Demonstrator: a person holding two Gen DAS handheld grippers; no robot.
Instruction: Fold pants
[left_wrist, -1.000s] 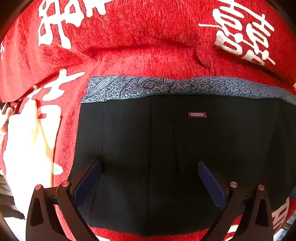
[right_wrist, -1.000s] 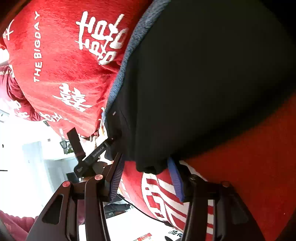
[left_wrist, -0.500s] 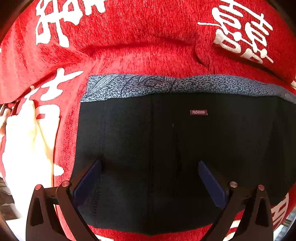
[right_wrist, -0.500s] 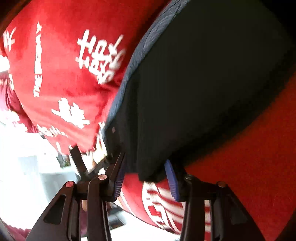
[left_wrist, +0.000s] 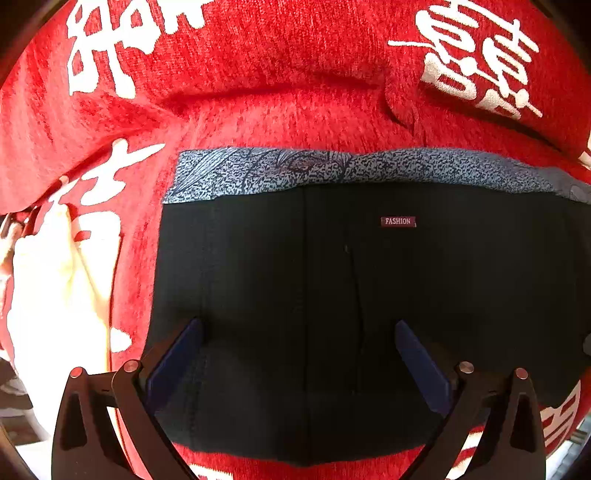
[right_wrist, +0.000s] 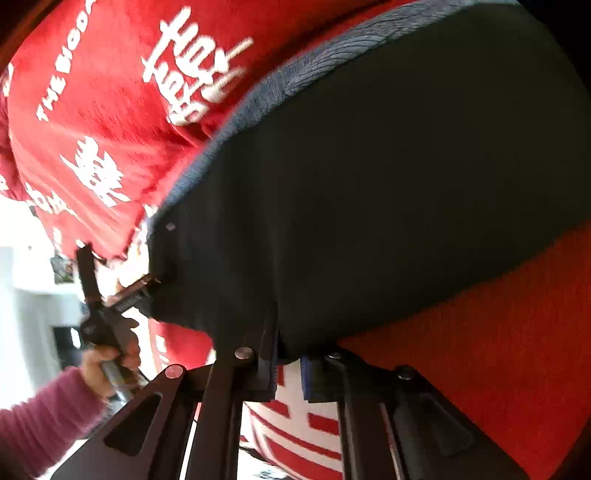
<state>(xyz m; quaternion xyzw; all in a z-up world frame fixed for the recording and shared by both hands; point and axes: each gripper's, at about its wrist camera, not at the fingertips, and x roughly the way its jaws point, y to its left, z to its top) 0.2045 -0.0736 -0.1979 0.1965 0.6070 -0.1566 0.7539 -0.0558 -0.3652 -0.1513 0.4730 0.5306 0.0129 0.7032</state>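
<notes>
Black pants (left_wrist: 332, 295) lie folded on a red blanket (left_wrist: 277, 74), with a blue-grey patterned band (left_wrist: 332, 166) along their far edge and a small "FASHION" label (left_wrist: 398, 221). My left gripper (left_wrist: 297, 328) points down over them, open, both blue pads wide apart above the cloth. In the right wrist view the pants (right_wrist: 369, 184) fill the middle. My right gripper (right_wrist: 288, 354) is at their near edge, its jaws closing with the black hem pinched between the pads. The left gripper (right_wrist: 147, 286) shows at the pants' left corner.
The red blanket (right_wrist: 498, 332) with white characters covers the whole surface. A pale cloth (left_wrist: 48, 295) lies at its left edge. A hand (right_wrist: 107, 358) in a pink sleeve (right_wrist: 37, 417) holds the left gripper. A bright room lies beyond the blanket's lower left edge.
The right gripper's jaws have come together on the pants' near edge, and its view has rolled a little. The left gripper has stayed where it was, still open.
</notes>
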